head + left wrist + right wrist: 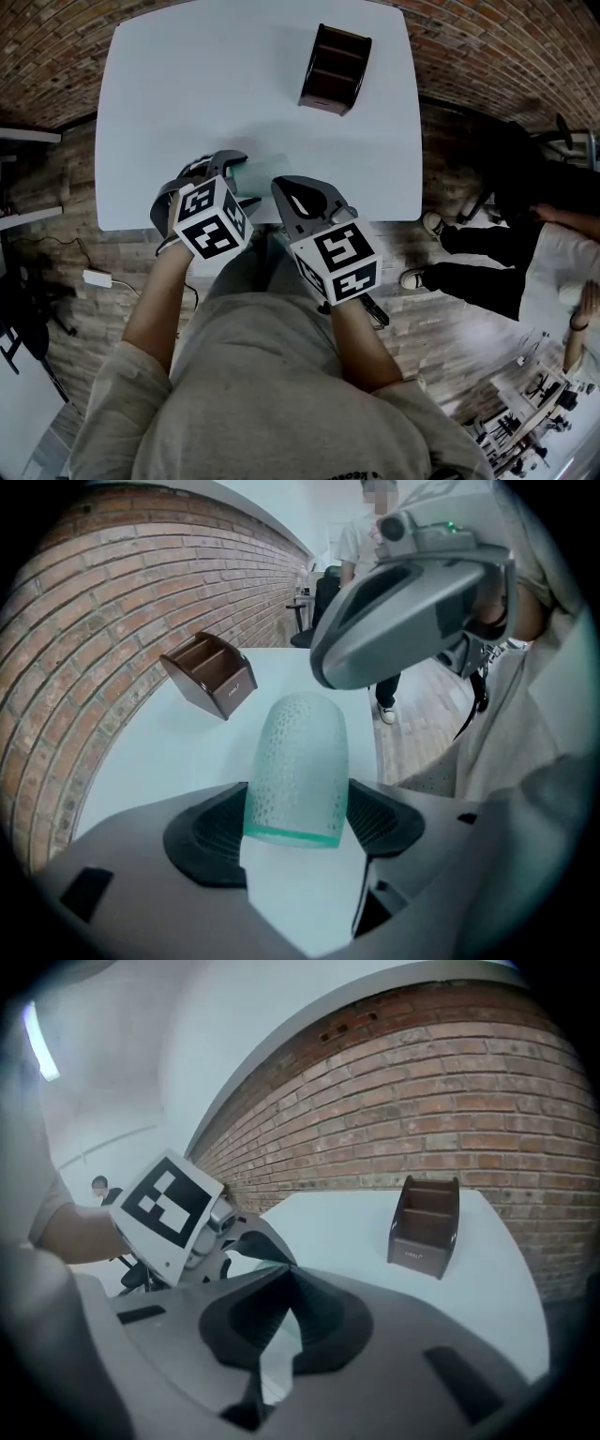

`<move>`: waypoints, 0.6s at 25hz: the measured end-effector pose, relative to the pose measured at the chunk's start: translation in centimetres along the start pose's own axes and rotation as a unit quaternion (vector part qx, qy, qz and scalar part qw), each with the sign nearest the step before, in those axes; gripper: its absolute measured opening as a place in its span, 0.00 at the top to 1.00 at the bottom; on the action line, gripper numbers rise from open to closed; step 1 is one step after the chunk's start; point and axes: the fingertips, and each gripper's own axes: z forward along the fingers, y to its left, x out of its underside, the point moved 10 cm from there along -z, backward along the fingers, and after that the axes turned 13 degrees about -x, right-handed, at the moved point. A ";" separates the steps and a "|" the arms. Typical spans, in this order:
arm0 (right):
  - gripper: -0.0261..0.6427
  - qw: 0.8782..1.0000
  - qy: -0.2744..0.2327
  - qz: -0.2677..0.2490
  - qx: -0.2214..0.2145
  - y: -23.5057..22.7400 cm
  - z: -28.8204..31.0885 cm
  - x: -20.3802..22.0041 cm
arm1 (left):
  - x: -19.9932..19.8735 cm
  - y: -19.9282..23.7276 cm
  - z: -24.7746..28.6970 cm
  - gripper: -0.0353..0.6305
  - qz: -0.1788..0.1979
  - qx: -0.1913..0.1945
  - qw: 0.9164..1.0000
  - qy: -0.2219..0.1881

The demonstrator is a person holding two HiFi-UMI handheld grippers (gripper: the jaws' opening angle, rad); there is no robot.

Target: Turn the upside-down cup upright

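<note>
Within the left hand-held gripper (298,825) sits a frosted, dimpled, teal-rimmed cup (300,761).

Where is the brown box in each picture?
Head view: box at the top, just right of middle.
Left gripper view: box left of middle, beyond the cup.
Right gripper view: box right of middle.
Shared landmark: the white table under it.

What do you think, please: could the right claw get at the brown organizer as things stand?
Probably yes: only bare table lies between the right claw and the brown organizer. Its shut jaws would need opening first.
</note>
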 end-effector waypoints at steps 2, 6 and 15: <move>0.95 1.000 0.013 0.001 0.002 -0.2 0.3 0.1 | -0.1 0.1 -0.1 0.45 0.000 0.001 1.000 -0.001; 0.95 1.000 0.029 0.003 0.006 -0.4 0.8 0.3 | -0.2 0.2 -0.2 0.45 -0.001 0.002 1.000 -0.004; 0.95 0.999 0.040 0.010 0.013 -1.1 1.3 1.0 | -0.4 0.4 -0.3 0.45 0.002 0.002 1.000 -0.005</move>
